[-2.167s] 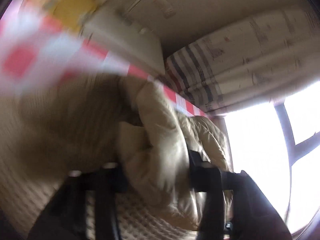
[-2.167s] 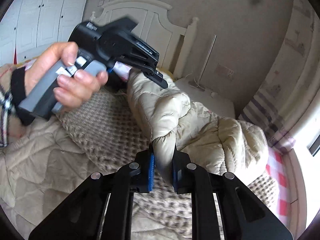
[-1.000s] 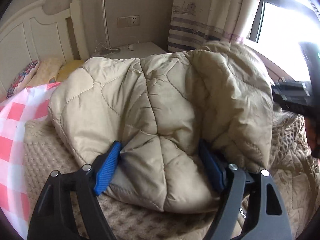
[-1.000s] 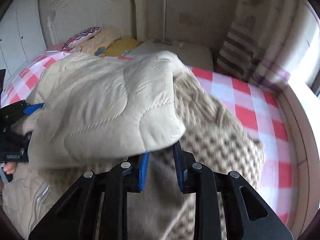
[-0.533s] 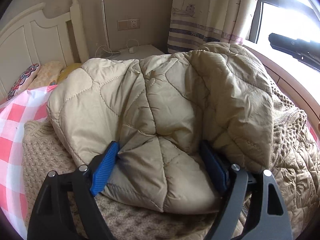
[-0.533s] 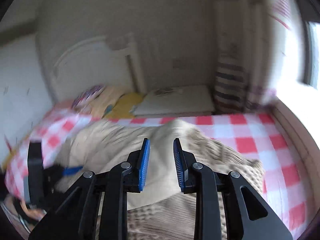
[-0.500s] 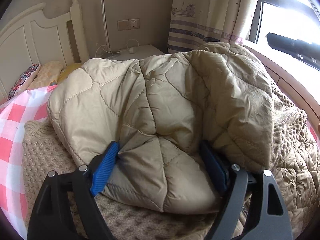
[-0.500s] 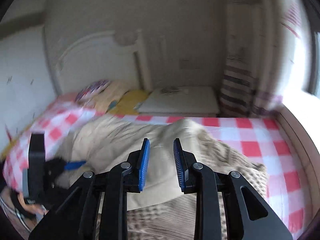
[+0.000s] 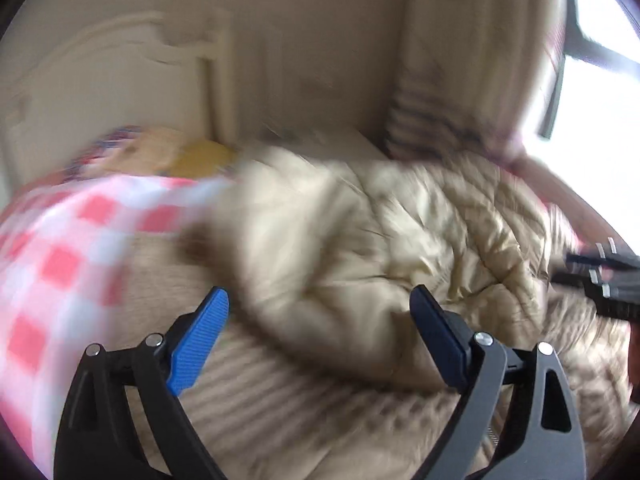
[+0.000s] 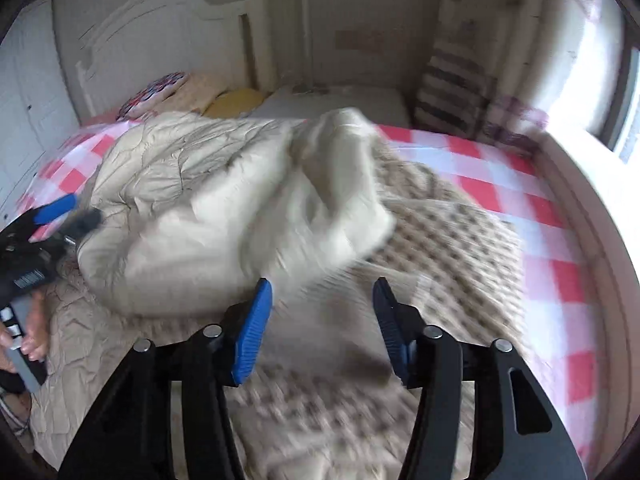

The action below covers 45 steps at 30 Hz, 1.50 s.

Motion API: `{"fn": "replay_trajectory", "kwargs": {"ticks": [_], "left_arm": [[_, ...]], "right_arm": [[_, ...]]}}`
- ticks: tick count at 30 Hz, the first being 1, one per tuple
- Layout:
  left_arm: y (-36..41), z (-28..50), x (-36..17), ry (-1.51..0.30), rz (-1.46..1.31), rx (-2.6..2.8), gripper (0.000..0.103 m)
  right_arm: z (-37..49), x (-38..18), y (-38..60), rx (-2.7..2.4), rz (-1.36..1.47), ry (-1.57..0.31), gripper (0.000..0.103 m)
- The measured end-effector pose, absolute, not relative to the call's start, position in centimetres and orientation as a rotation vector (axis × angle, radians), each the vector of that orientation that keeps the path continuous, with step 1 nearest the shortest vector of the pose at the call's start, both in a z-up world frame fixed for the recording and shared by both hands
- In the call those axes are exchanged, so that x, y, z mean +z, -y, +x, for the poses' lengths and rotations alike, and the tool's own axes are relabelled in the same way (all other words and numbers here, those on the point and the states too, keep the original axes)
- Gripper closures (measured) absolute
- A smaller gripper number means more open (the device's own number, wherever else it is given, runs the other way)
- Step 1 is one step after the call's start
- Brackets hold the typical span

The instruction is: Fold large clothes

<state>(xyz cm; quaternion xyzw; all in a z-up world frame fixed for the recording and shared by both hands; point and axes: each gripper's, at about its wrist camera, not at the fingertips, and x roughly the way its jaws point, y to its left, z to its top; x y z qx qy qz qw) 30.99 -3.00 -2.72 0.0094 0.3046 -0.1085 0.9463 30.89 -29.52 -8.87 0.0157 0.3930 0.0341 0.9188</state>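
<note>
One puffy beige quilted coat (image 10: 208, 208) lies bunched on the bed. Under it is one tan waffle-knit blanket (image 10: 452, 248), and under that one red-and-white checked sheet (image 10: 532, 184). By the one white carved headboard (image 10: 160, 32) are three cushions: one with a red and blue pattern (image 10: 156, 88), one cream (image 10: 196, 90), one yellow (image 10: 236, 102). Two black tongs with blue pads show, the left (image 9: 320, 336) and the right (image 10: 322, 326). One striped curtain (image 10: 456, 84) hangs beside one window (image 9: 592, 64).
</note>
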Motion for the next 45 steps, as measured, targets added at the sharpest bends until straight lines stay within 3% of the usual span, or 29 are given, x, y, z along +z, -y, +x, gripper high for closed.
{"fn": "replay_trajectory", "kwargs": {"ticks": [1, 3, 5, 12, 20, 26, 34, 36, 45], "left_arm": [[1.7, 29.7, -1.8, -0.592, -0.025, -0.2, 0.008], [-1.7, 26.1, -0.3, -0.541, -0.114, -0.15, 0.003], [-5.1, 22.0, 0.4, -0.519, -0.165, -0.125, 0.003], [-11.9, 9.5, -0.3, -0.54, -0.142, -0.086, 0.002], [-10.4, -0.9, -6.5, -0.592, 0.11, -0.078, 0.002], [-10.7, -1.4, -10.1, -0.67, 0.088, -0.042, 0.002], [-12.6, 0.0, -11.2, -0.726, -0.045, -0.049, 0.002], [-12.4, 0.3, -11.1, -0.723, -0.044, -0.054, 0.002], [-12.4, 2.5, -10.7, -0.731, -0.057, -0.088, 0.002]], "right_arm": [[28.9, -8.0, 30.2, 0.083, 0.059, -0.777, 0.049], [25.5, -7.2, 31.4, 0.124, 0.09, -0.727, 0.026], [20.9, -6.3, 32.1, 0.146, 0.069, -0.667, 0.017], [7.2, -8.3, 34.9, 0.162, 0.015, -0.69, 0.017], [0.3, -14.2, 38.7, 0.161, 0.162, -0.817, 0.017], [-0.6, -18.3, 39.0, 0.223, 0.304, -0.857, 0.017], [1.2, -19.3, 38.5, 0.205, 0.376, -0.833, 0.017], [1.4, -19.4, 37.8, 0.2, 0.347, -0.832, 0.028], [1.4, -19.5, 37.4, 0.197, 0.321, -0.808, 0.029]]}}
